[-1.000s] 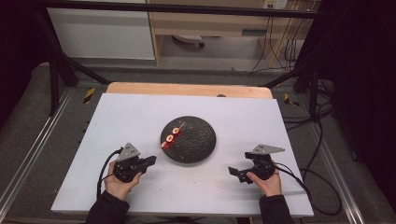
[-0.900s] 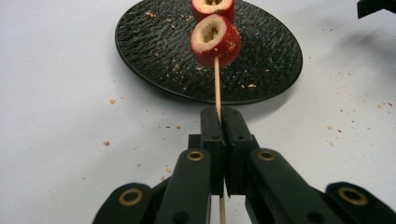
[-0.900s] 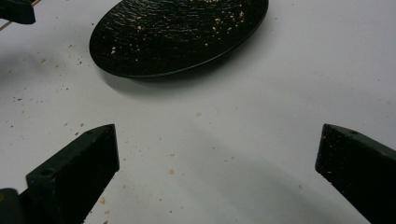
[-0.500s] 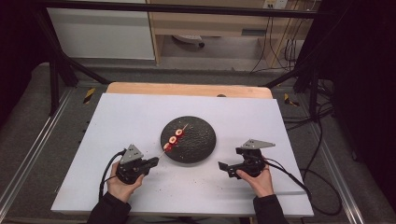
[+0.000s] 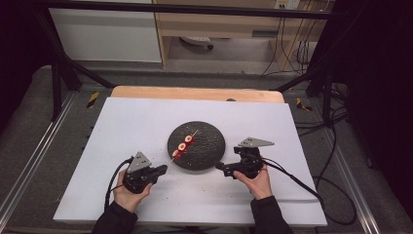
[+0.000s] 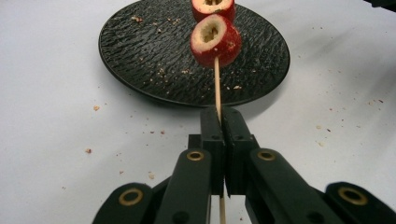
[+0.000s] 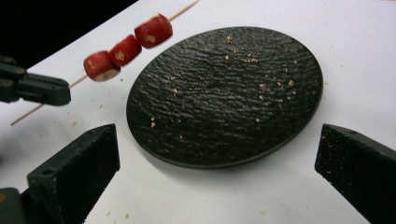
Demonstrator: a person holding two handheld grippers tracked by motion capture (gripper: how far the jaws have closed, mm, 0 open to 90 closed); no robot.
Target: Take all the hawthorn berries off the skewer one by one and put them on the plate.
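1. The skewer (image 6: 217,84) with its three red fruit pieces (image 7: 125,49) was up off the black plate (image 5: 207,151), hanging over the plate's left side with its bare lower end reaching out past the rim toward me.
2. My left gripper (image 6: 219,122) was clamped tight on that thin stick, jaws pressed together just short of the plate edge, with the nearest fruit piece (image 6: 215,41) a little way up from the tips.
3. My right gripper (image 7: 215,158) was spread wide and held nothing, sitting low by the plate's right-hand rim and aimed across it.
4. To do this well, I judged I should keep the left squeeze firm and the stick level, since a thin round stick could twist between flat jaws and tip the fruit.
5. I reckoned the right one should close on the fruit gently, over the plate, so anything that dropped would land there and not on the white table (image 5: 131,122), which was already dotted with crumbs.
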